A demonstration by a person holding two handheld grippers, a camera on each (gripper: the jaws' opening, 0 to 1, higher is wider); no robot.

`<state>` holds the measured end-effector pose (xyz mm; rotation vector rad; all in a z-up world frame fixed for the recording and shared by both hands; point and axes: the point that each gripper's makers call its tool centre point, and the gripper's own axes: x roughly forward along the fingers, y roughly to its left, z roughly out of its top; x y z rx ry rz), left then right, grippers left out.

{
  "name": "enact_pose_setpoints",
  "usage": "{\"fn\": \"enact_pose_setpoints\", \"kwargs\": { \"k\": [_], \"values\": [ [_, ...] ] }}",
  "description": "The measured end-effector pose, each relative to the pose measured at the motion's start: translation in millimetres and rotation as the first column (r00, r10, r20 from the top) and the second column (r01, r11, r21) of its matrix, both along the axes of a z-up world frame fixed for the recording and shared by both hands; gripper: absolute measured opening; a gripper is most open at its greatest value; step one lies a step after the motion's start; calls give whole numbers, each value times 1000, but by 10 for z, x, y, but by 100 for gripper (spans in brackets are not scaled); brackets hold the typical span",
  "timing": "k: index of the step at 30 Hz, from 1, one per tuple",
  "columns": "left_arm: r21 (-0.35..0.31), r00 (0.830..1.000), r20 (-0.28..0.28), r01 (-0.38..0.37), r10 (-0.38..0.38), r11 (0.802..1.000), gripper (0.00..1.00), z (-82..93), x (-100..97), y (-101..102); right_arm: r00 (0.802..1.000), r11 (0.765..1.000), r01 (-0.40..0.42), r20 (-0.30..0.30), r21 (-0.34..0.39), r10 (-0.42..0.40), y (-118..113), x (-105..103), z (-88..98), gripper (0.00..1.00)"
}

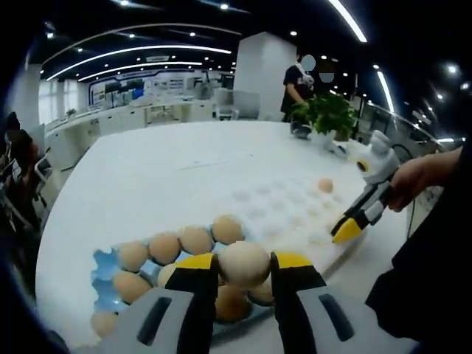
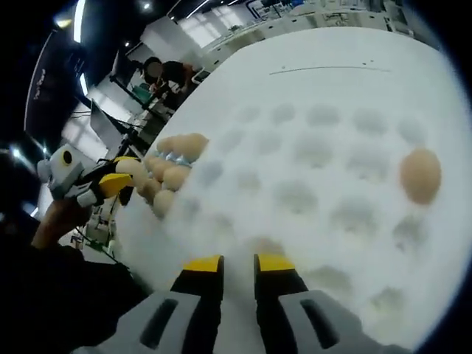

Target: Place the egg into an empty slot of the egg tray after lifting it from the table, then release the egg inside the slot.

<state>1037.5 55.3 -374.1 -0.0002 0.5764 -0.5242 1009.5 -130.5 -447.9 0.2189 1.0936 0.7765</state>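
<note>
1. An egg (image 1: 244,264) is clamped between the left tongs (image 1: 244,274), held just above the filled end of the egg tray (image 1: 284,210).
2. The right tongs (image 2: 237,267), nearly closed and empty, are held over the tray's near edge.
3. Open slots are seen across the tray on the white bench (image 1: 147,173); a lone egg (image 2: 420,175) is seated near its far side.

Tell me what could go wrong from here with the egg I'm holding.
The left gripper pinches the egg by its sides only; squeezing harder may crack it, loosening may drop it onto the eggs right below. The right gripper hovers over the white tray and could get in the way.
</note>
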Motion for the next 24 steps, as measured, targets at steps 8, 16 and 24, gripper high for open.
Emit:
{"fn": "enact_pose_setpoints", "kwargs": {
  "k": [8, 16, 24],
  "values": [
    [9, 996, 1, -84, 84, 996, 28, 4, 23, 382, 1000, 1000, 14, 2, 23, -14, -11, -3, -3, 16],
    [39, 984, -4, -177, 177, 984, 28, -36, 13, 852, 999, 999, 31, 9, 42, -31, 11, -1, 1, 16],
    [52, 974, -8, -228, 229, 972, 28, -98, 43, 1077, 999, 998, 44, 18, 48, -45, 40, 13, -3, 16]
  ]
}}
